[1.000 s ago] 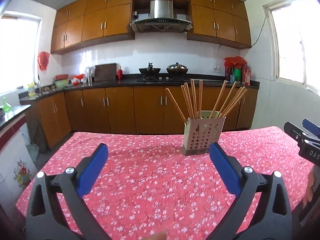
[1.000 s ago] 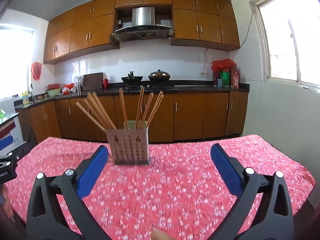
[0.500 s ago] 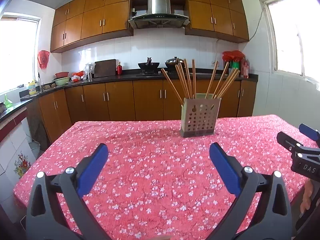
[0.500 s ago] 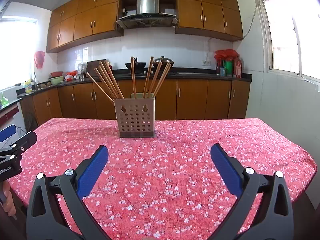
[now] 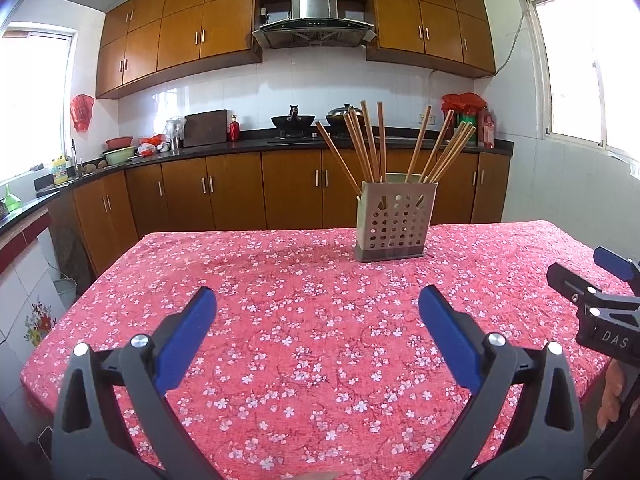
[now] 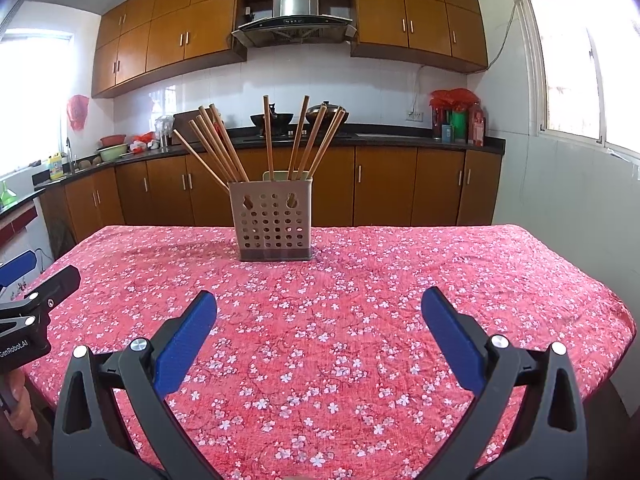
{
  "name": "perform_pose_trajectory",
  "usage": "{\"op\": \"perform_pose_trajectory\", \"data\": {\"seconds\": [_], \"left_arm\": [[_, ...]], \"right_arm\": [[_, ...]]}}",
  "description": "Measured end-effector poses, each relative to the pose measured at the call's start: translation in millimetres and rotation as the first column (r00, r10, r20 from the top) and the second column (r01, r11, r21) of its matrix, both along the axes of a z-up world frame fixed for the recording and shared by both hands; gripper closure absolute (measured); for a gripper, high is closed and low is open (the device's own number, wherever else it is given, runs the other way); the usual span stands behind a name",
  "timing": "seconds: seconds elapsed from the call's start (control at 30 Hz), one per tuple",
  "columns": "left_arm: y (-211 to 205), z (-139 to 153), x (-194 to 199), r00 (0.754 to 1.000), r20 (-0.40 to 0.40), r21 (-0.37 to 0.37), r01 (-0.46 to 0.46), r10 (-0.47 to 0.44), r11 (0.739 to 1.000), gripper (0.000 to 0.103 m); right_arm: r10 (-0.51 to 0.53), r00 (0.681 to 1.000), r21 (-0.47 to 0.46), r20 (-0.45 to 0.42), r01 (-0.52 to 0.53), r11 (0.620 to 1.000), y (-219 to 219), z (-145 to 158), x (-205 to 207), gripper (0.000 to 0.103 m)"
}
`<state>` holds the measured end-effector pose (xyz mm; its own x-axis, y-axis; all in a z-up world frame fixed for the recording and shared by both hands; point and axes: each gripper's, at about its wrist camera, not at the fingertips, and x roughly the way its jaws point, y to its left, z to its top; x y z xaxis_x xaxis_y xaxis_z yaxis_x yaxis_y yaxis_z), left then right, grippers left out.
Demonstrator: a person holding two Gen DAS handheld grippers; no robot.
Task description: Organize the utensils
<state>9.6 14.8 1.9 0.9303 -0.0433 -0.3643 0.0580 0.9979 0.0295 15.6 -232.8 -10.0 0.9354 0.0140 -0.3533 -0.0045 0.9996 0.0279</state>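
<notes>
Left tongs [image 5: 318, 306] apart, gripping nothing, low over near counter [image 5: 280, 280] (red floral cloth). Right tongs [image 6: 319, 307] likewise spread, nothing between them. Chopsticks [image 6: 236, 144] stand fanned in perforated holder [image 6: 274, 226], far centre of counter.

A beige perforated plastic utensil holder [image 5: 395, 221] stands upright toward the far side of the tabletop [image 5: 304, 320]. Brown wooden chopsticks [image 5: 370, 142] fan out of its open top, leaning left and right.
</notes>
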Motion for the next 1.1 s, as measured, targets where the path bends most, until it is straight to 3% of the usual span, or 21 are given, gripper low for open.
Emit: {"op": "perform_pose_trajectory", "data": {"seconds": [1.1], "left_arm": [[0.4, -5.1, 9.9, 0.999, -0.037, -0.023, 0.007, -0.008, 1.000, 0.004]], "right_arm": [[-0.029, 0.999, 0.026, -0.039, 0.030, 0.999, -9.7, -6.2, 5.7, 0.002]]}}
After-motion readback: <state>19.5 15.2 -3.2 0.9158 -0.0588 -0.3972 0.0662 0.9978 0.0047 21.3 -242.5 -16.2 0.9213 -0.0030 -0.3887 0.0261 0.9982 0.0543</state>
